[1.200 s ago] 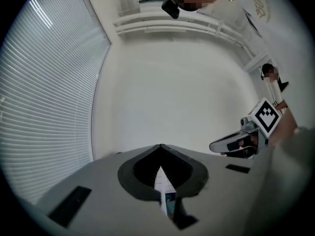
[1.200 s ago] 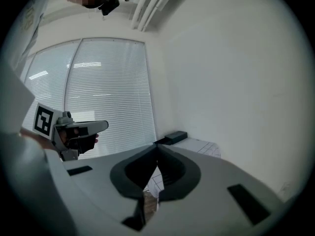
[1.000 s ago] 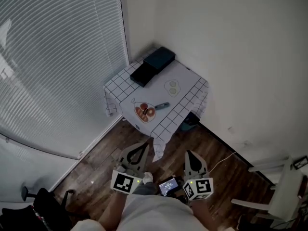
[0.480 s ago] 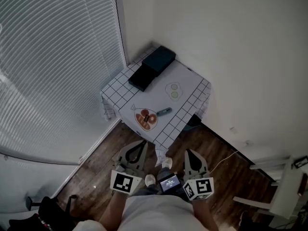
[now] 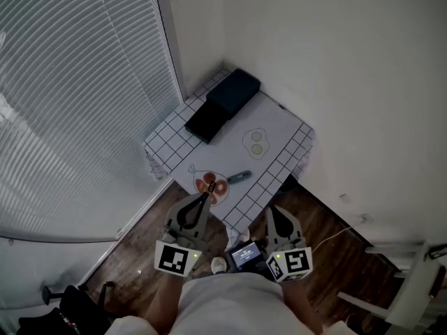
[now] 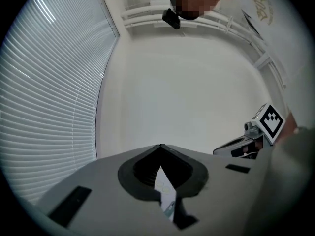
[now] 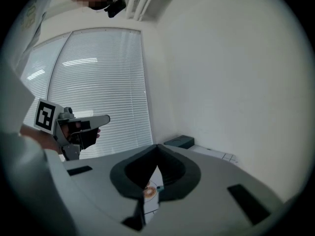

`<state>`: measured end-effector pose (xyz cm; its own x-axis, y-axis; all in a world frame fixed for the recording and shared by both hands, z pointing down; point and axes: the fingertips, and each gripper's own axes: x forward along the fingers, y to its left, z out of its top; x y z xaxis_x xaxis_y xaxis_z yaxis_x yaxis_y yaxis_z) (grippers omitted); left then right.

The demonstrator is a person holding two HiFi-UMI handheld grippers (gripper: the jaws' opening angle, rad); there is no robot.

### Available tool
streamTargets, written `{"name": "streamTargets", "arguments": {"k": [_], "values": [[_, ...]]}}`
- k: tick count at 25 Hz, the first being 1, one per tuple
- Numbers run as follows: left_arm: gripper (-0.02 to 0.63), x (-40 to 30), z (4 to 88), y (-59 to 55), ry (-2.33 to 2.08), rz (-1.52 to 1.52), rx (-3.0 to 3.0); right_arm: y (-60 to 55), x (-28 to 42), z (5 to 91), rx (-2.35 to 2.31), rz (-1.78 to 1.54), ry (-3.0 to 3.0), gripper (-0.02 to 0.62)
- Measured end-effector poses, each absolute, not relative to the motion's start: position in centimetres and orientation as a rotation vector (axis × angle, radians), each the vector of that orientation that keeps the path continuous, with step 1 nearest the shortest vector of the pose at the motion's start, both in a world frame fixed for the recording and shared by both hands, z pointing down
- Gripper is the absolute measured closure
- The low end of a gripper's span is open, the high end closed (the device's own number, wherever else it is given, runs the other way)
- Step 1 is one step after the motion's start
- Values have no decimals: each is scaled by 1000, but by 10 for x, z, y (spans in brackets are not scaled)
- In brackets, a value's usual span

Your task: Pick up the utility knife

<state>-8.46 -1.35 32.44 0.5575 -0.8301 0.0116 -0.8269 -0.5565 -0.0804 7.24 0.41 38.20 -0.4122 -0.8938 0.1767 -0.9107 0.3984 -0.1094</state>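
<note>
room corner: pale matte walls, slatted blinds (image 5: 77, 82) on the left, dark plank floor (image 5: 140, 250). the small tabletop (image 5: 276, 125) is covered by a white cloth with a black grid border, draped limp over the edges. two dark flat boxes (image 5: 234, 91) are noted at the far corner. the utility knife (image 5: 239, 176) lies flat by the near edge, just right of a round orange patch (image 5: 207, 185) (print or dish, not resolved). its body is slim, elongated and bluish-grey, and is judged to be hard and smooth.

the left hand-held gripper (image 5: 204, 199) has its jaws pressed together with nothing held; its tip is over the near edge. the right hand-held gripper (image 5: 272, 212) is likewise closed and empty, short of the tabletop.

risks judged: if the jaws are not opened before the approach, the knife would be pushed rather than gripped. the loose cloth could be pinched with the thin body. a slide off the near edge is possible.
</note>
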Motion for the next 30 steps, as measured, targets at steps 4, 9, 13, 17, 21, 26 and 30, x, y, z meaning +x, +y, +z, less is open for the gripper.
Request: {"name": "streamTargets", "arguments": {"k": [4, 9, 13, 17, 21, 26, 30], "values": [[600, -78, 320, -48, 1487, -60, -2688, -33, 83, 380, 1611, 280, -2574, 589], [600, -68, 312, -77, 1497, -43, -2662, -67, 98, 392, 1568, 317, -2595, 589], [600, -61, 328, -98, 1491, -167, -2650, -86, 98, 394, 1550, 332, -2595, 589], [600, -60, 347, -119, 1501, -214, -2717, -99, 98, 401, 1558, 351, -2576, 589], [600, -59, 365, -135, 1424, -228, -2808, -110, 92, 409, 1585, 373, -2526, 589], [599, -54, 401, -143, 1339, -345, -2884, -118, 92, 428, 1605, 400, -2454, 589], [600, -43, 439, -144, 1220, -482, -2922, -119, 92, 445, 1593, 416, -2415, 589]]}}
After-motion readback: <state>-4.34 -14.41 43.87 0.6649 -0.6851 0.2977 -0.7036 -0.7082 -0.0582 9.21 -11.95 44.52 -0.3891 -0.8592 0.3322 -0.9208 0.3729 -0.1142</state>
